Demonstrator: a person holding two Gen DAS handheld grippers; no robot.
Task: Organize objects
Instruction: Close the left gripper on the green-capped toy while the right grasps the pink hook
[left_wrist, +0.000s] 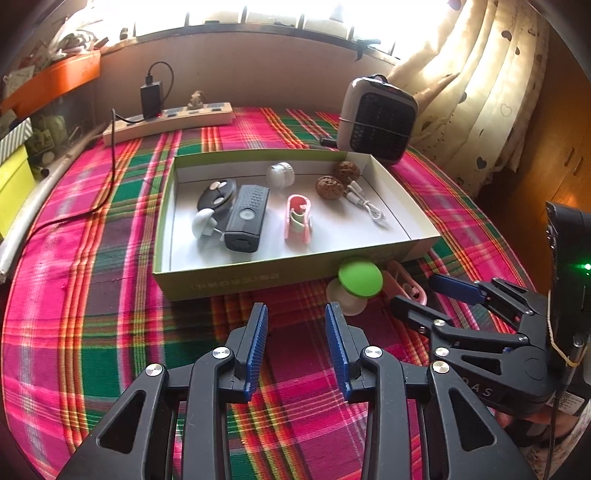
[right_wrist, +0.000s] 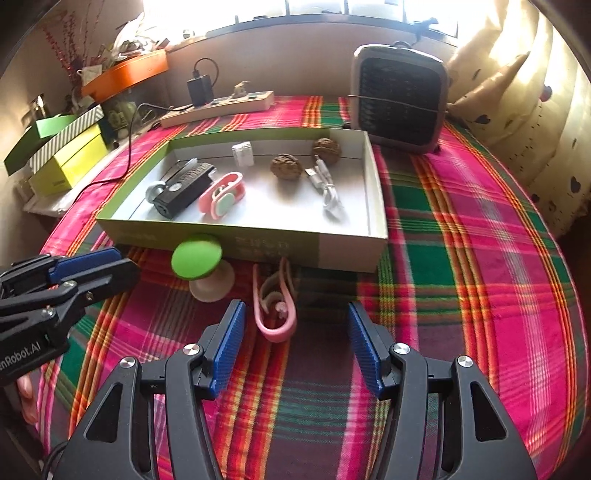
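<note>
My left gripper (left_wrist: 296, 345) and right gripper (right_wrist: 296, 349) both hung released, jaws apart and holding nothing. The pink clip (right_wrist: 275, 308) lay just ahead between my right jaws, the green-topped knob (right_wrist: 197, 258) beside it, against the box (right_wrist: 258, 245).

Box (right_wrist: 258, 247) sits mid-bench (right_wrist: 461, 258), heater (right_wrist: 400, 98) behind its right corner, power strip (right_wrist: 221, 107) behind left. Two walnuts (right_wrist: 286, 166), a cable (right_wrist: 327, 184) and a remote (right_wrist: 184, 190) lie inside. Suction knob (right_wrist: 199, 264) and clip (right_wrist: 275, 306) lie just before its front wall.
</note>
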